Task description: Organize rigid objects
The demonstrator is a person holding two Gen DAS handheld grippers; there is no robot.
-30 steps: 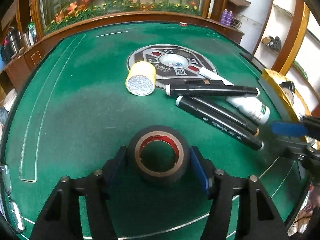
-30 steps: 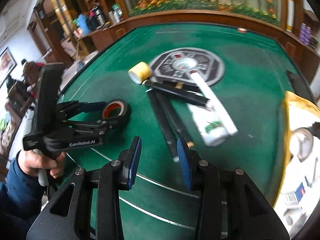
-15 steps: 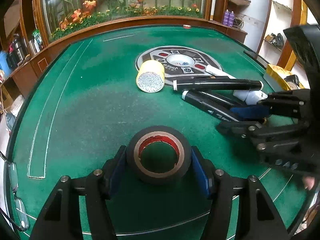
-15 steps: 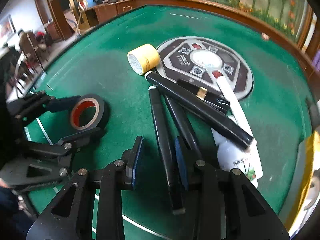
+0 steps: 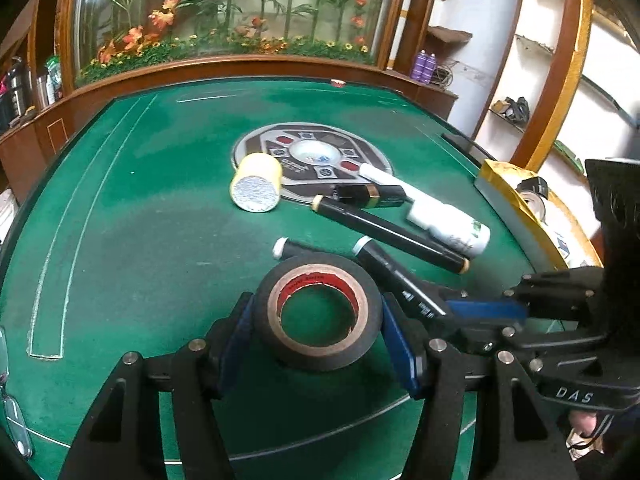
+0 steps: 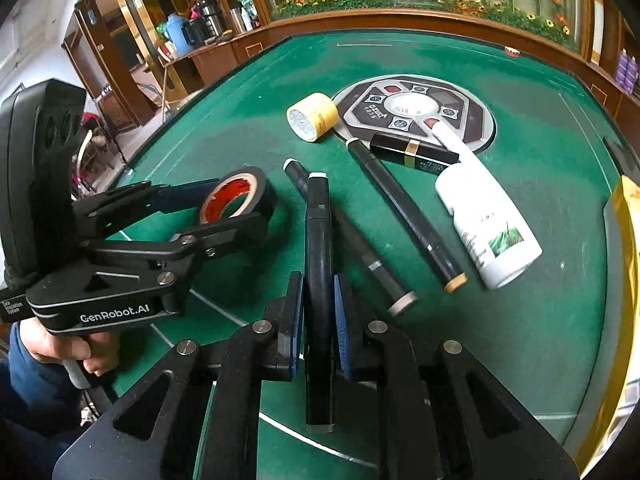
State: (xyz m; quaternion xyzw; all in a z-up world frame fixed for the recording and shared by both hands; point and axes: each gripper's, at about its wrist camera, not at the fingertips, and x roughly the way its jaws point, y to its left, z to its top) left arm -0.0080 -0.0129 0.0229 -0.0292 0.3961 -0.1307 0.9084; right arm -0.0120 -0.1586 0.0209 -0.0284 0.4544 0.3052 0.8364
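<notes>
Green felt worktop (image 5: 132,216) under me, flower display behind. My right tongs (image 6: 318,320) have just squeezed closed on a black marker (image 6: 318,248), clamped mid-barrel, while my left tongs (image 5: 318,334) grip the black tape roll (image 5: 318,312). Two more markers, lipstick and white bottle (image 6: 486,220) lie just beyond.

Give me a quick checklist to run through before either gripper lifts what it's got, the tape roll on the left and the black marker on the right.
1. Right gripper shut on the black marker: ok, its jaws have just been closing and the pads press both sides.
2. Grip placed along the marker: ok, near mid-length.
3. Left gripper around the tape roll: ok, pads on both sides of its rim.
4. Held marker clear of the next marker: cannot tell, they lie very close.
5. The two grippers clear of each other: not ok, they sit almost touching.
6. Green table space to lift: ok.
</notes>
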